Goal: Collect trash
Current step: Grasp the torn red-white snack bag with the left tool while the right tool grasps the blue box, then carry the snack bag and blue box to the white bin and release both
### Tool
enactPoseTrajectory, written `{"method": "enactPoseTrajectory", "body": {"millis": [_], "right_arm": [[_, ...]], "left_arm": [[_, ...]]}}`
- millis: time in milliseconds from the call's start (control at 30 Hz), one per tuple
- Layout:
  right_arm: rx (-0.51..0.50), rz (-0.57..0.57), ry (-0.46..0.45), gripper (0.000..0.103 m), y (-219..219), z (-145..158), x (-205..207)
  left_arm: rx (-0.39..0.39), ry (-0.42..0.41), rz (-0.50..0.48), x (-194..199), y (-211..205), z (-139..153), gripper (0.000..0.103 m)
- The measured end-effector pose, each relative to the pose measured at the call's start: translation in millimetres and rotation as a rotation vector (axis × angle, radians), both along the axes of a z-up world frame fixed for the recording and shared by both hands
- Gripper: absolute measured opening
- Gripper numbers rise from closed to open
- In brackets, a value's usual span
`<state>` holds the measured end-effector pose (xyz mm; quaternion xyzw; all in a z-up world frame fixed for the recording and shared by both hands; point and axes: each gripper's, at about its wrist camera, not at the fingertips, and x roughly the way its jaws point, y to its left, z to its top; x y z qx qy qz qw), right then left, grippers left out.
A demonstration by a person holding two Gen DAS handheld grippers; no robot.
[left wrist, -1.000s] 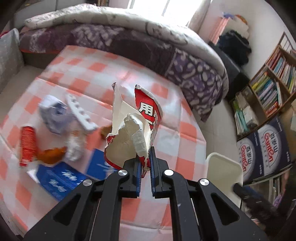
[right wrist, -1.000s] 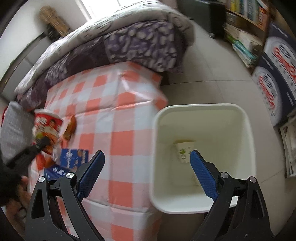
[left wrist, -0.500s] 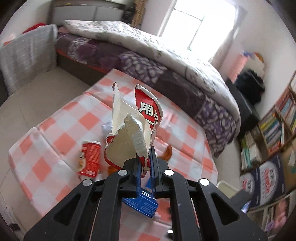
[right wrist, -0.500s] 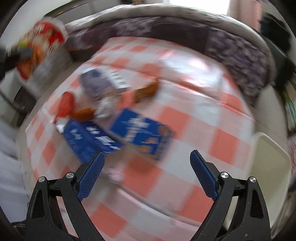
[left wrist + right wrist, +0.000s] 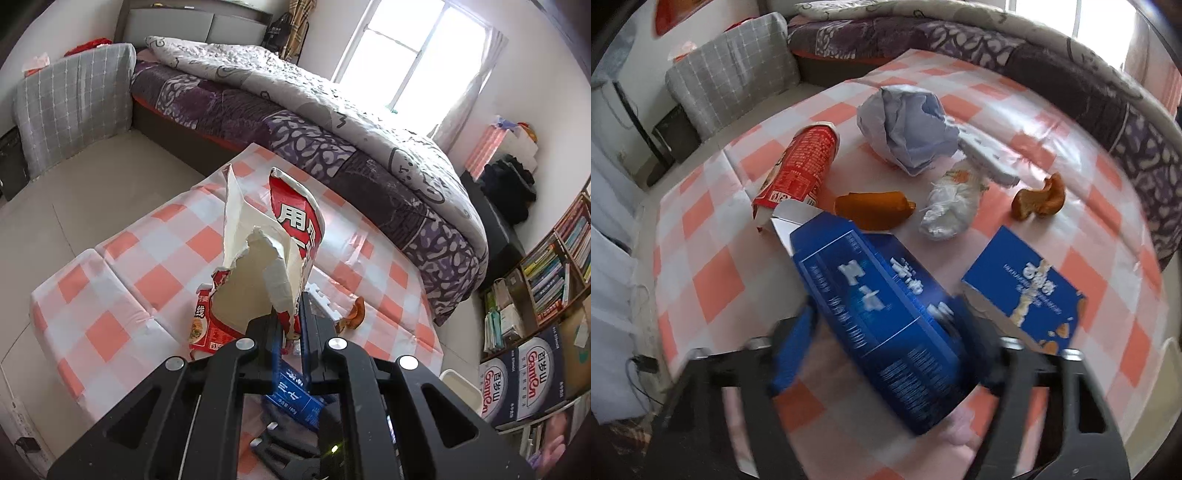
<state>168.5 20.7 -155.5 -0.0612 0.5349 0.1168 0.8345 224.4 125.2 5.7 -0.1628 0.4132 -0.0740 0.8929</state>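
My left gripper [image 5: 288, 325] is shut on a torn red and white paper cup [image 5: 266, 258] and holds it high above the checked table [image 5: 122, 266]. My right gripper [image 5: 886, 339] is open and low over the table, its blurred jaws on either side of a long blue carton [image 5: 882, 314]. Around it lie a second blue box [image 5: 1023, 291], a red cup on its side [image 5: 801, 166], a crumpled pale paper ball [image 5: 908, 125], a white wrapper [image 5: 951, 203] and two orange peel pieces [image 5: 875, 208]. The white bin's rim [image 5: 460, 384] shows at the table's right.
A bed with a purple quilt [image 5: 332, 122] runs behind the table. A grey cushion [image 5: 74, 107] stands to the left. Bookshelves [image 5: 554, 266] and stacked blue boxes [image 5: 524, 376] stand to the right. A white toothed plastic piece [image 5: 988, 155] lies by the paper ball.
My right gripper has swung from over the bin to the table and come down around the long blue carton. My left gripper has lifted the torn cup higher and tilted up.
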Motion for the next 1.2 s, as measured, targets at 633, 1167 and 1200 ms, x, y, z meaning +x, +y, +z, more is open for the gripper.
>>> {"method": "enactPoseTrajectory", "body": {"millis": [633, 1167, 1200], "right_arm": [[0.120, -0.180, -0.093, 0.023, -55, 51, -10], [0.109, -0.274, -0.178, 0.019, -113, 96, -35], [0.109, -0.286, -0.180, 0.019, -119, 99, -37]], "left_arm": [[0.018, -0.014, -0.028, -2, -21, -1, 0.008], [0.055, -0.024, -0.122, -7, -75, -3, 0.008], [0.057, -0.024, -0.128, -8, -78, -3, 0.008]]}}
